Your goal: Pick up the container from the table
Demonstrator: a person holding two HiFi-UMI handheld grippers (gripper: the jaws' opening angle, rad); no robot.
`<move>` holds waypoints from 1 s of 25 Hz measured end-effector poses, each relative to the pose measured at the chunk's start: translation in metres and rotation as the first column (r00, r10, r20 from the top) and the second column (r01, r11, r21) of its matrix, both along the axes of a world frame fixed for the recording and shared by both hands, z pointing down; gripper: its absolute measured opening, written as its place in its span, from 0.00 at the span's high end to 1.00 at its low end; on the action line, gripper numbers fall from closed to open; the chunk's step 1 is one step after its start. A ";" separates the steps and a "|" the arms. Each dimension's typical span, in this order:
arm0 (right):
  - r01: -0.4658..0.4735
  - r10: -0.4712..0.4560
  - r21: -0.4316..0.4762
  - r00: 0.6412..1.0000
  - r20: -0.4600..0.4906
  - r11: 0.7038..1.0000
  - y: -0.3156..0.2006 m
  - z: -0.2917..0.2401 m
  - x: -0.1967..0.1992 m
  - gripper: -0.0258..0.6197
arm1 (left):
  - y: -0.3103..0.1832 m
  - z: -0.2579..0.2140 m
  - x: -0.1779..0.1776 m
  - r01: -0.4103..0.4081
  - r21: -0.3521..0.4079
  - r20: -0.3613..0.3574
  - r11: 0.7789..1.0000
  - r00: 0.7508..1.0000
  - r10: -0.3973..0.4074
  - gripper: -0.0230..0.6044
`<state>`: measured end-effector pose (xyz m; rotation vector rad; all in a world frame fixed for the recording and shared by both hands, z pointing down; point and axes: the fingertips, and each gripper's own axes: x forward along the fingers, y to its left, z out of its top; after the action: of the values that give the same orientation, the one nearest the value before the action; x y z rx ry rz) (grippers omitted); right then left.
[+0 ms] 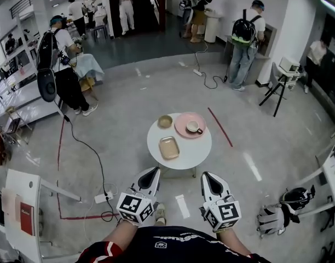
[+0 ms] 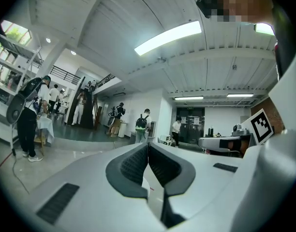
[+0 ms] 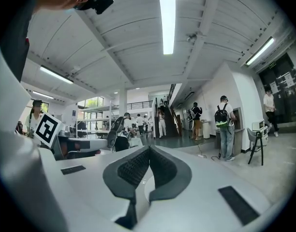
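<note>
A shallow tan rectangular container point(image 1: 169, 147) lies on the near part of a small round white table point(image 1: 195, 152) in the head view. Behind it stand a small tan bowl point(image 1: 165, 121) and a pink plate point(image 1: 184, 126) with a cup point(image 1: 194, 127) on it. My left gripper point(image 1: 152, 172) and right gripper point(image 1: 207, 176) hover side by side over the floor, short of the table's near edge, both pointing toward it. In the left gripper view the jaws point(image 2: 148, 145) are pressed together on nothing. The right gripper point(image 3: 149, 150) is likewise shut and empty. Neither gripper view shows the container.
A power strip point(image 1: 103, 197) with a black cable lies on the floor at the left, near a white desk point(image 1: 19, 196). A backpack point(image 1: 274, 218) sits on the floor at the right. A red tape line point(image 1: 219, 126) runs past the table. Several people stand farther back.
</note>
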<state>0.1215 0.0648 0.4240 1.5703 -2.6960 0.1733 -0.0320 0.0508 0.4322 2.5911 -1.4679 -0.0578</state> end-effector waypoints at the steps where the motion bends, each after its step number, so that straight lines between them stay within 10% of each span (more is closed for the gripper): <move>1: -0.001 0.001 0.003 1.000 -0.001 1.000 -0.011 -0.001 -0.004 0.94 | -0.012 -0.002 -0.002 -0.004 0.003 -0.001 1.000 1.000 0.004 0.92; 25: -0.066 0.066 0.035 0.998 0.013 0.997 -0.181 -0.031 -0.098 0.94 | -0.187 -0.021 -0.101 -0.047 0.019 -0.023 0.999 0.999 0.048 0.92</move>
<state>0.0238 -0.1157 0.3935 1.6745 -2.6721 0.1370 -0.1333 -0.1366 0.4113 2.6297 -1.4039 -0.0960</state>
